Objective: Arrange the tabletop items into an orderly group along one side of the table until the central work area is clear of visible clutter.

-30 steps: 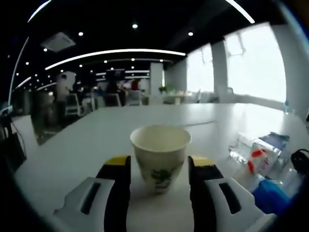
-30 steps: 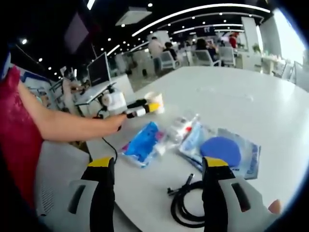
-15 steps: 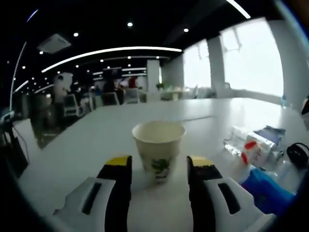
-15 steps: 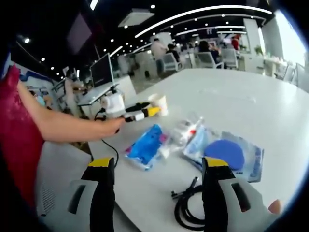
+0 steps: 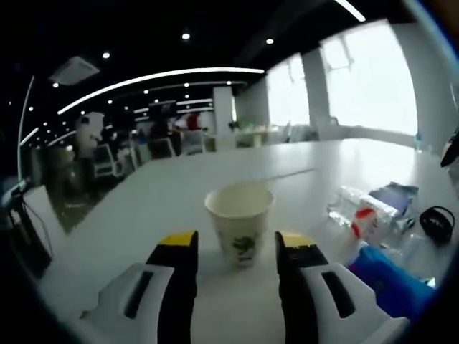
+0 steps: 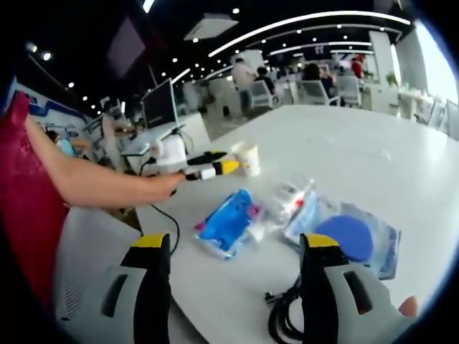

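A white paper cup [image 5: 239,222] with a green print stands upright on the white table [image 5: 172,193], just beyond my left gripper [image 5: 235,247]. That gripper is open, its yellow-tipped jaws to either side of the cup's base and apart from it. In the right gripper view the same cup [image 6: 249,158] stands near the table's far corner, with the left gripper [image 6: 214,169] held beside it by a person's arm [image 6: 100,188]. My right gripper [image 6: 237,247] is open above the table's near edge, holding nothing. A blue packet [image 6: 228,221], a plastic bottle [image 6: 287,201] and a bagged blue disc [image 6: 344,236] lie ahead of it.
A coiled black cable [image 6: 290,322] lies by the right jaw. In the left gripper view the bottle [image 5: 358,211], blue packet [image 5: 391,279] and cable [image 5: 436,223] sit to the cup's right. Office chairs and people are in the background. The table's edge runs along the left.
The left gripper has drawn back from the cup, which now looks smaller and stands past the jaw tips. The right gripper view has shifted slightly; the items lie as before.
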